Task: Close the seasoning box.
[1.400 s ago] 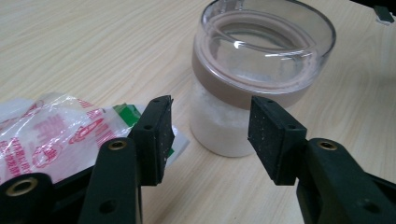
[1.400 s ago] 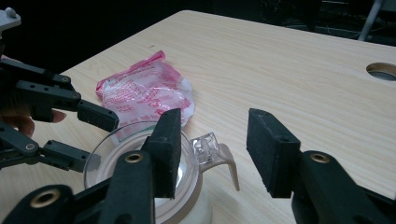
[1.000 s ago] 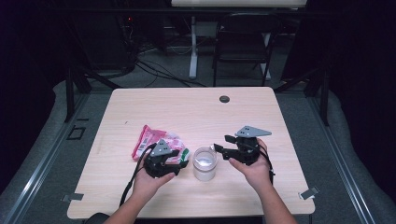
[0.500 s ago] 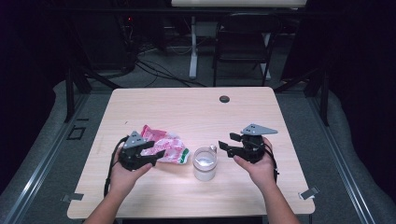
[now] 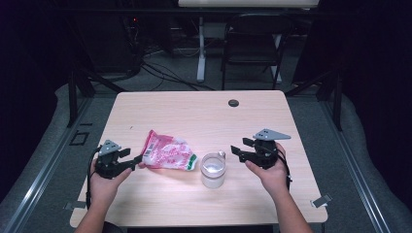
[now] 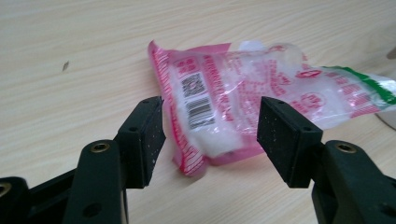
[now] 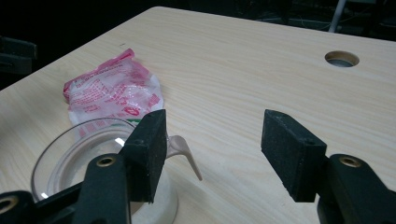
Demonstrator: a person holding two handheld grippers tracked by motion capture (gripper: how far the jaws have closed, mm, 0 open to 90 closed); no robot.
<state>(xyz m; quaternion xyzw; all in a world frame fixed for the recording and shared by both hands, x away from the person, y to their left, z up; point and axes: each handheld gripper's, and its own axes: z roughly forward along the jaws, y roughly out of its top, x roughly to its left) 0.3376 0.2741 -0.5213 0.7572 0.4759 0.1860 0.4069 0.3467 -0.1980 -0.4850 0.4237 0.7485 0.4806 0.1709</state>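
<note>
A pink and clear plastic bag [image 5: 167,156] with white contents and a green end lies flat on the wooden table [image 5: 194,121]. Beside the bag's right end stands a clear cup [image 5: 213,170] with a small spout. My left gripper [image 5: 133,161] is at the bag's left end, open. In the left gripper view its jaws [image 6: 212,109] frame the bag's barcode end [image 6: 201,98], and the pads do not press on it. My right gripper [image 5: 236,151] is right of the cup, open and empty. Its jaws [image 7: 215,121] point over the cup [image 7: 70,158] toward the bag [image 7: 112,91].
A round cable hole [image 5: 233,103] sits near the table's far edge. Beyond the table stand a dark folding chair [image 5: 252,43] and cables on the floor. Bare wood stretches between the bag and the far edge.
My left hand has slid left from beside the cup to the bag's left end, uncovering the bag. The right hand has stayed about where it was.
</note>
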